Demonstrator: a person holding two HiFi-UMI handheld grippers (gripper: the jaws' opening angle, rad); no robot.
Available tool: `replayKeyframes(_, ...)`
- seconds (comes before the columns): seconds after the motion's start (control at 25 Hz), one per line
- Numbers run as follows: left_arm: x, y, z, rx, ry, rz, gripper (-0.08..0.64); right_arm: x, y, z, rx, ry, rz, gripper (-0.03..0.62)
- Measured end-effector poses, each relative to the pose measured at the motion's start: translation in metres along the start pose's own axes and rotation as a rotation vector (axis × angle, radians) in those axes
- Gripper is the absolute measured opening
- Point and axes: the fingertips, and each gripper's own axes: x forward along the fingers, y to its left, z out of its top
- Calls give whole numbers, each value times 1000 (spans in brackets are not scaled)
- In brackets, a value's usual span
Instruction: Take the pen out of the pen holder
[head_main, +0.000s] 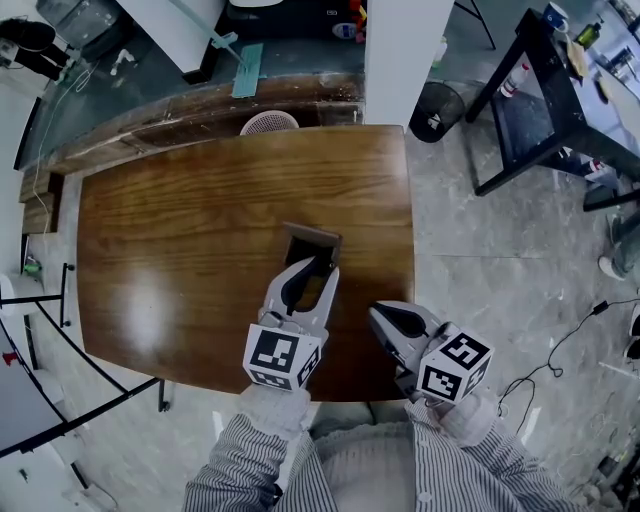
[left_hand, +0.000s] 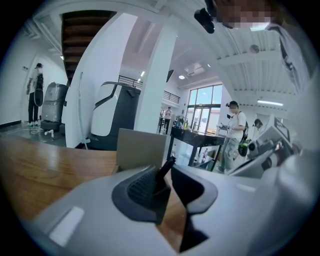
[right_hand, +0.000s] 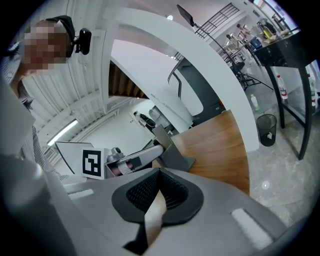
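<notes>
At the middle of the wooden worktop (head_main: 180, 230) stands the brown pen holder (head_main: 312, 238), and the left claw (head_main: 315, 268) meets its mouth from 6 o'clock. The claw's jaws stand partly apart around the dark pen (left_hand: 164, 175). The pen leans toward 1 o'clock against the left pad (left_hand: 142, 187), with a sliver of wood showing between it and the other pad. Toward 5 o'clock of the holder, near the worktop's edge, the right claw (head_main: 385, 325) is closed on nothing.
</notes>
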Motion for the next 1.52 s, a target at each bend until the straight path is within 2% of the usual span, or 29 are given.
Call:
replayKeyframes(0.2,0,2,6,-10,-8,14,60,-2,-2,4,-3,-6,6,0)
replayKeyframes(0.36,-3,3,10,-25,-21,16,58,-4,1,9,-4,-18,23,0)
replayKeyframes(0.8,-27,3,47,-16,-102,45,54,-6,29,32,-83,-41,62,0)
replayKeyframes(1.2,-74,-7,94,13,-223,57,54,-11,70,46,-155,-60,123,0)
replayKeyframes(1.52,-114,-22,92,-35,-274,77,52,-23,94,58,-220,-89,142,0)
